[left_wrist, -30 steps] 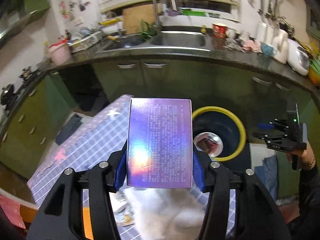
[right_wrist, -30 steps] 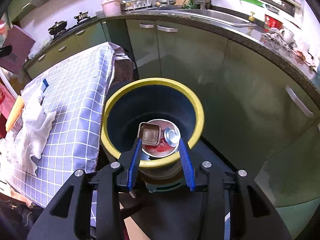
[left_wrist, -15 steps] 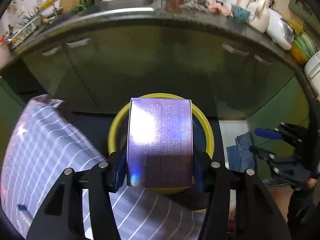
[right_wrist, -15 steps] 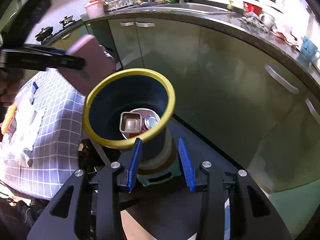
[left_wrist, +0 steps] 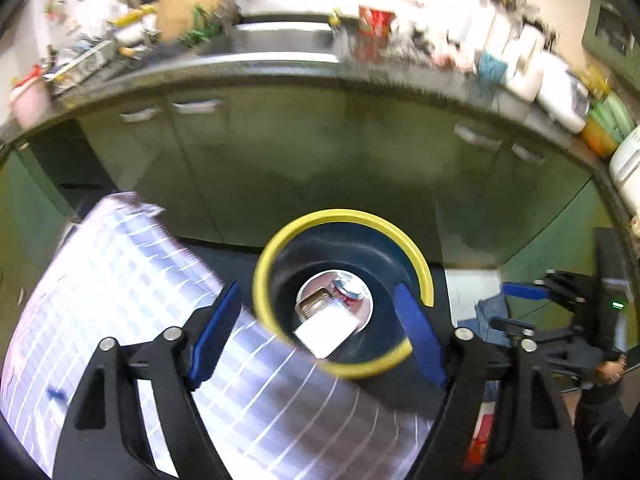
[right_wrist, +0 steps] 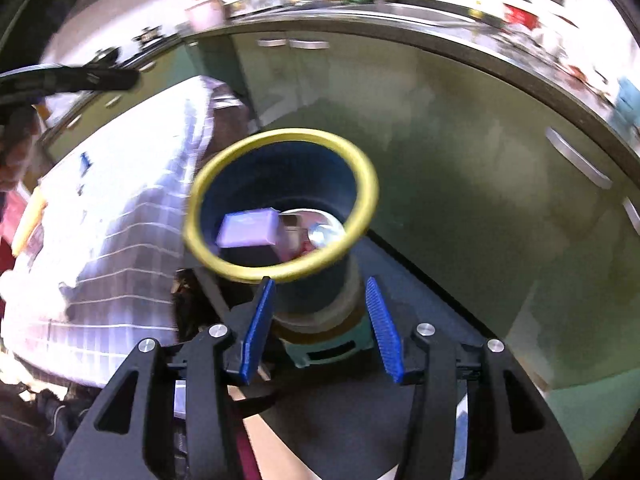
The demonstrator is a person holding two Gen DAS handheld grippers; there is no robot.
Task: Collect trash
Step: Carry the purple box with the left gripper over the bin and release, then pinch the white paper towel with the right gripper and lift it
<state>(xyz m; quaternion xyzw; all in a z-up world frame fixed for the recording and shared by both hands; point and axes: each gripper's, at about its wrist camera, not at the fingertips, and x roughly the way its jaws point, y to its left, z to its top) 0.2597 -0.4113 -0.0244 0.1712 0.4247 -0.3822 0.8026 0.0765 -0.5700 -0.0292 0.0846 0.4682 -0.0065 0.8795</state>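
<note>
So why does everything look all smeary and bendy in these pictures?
Left wrist view: the counter top is smeared by motion, the box in the bin glares white. Right wrist view: the bin's yellow rim and the checked cloth are streaked. Both fisheye lenses bend the counter edge.

One yellow-rimmed bin [left_wrist: 424, 276], one checked tablecloth [left_wrist: 120, 280]. Inside the bin: one purple box [right_wrist: 248, 227], one can [left_wrist: 350, 291], one small tray [left_wrist: 312, 304].

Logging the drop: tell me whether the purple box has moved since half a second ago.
Yes. The purple box has left the open left hand-held gripper and dropped down inside the yellow-rimmed bin.
</note>
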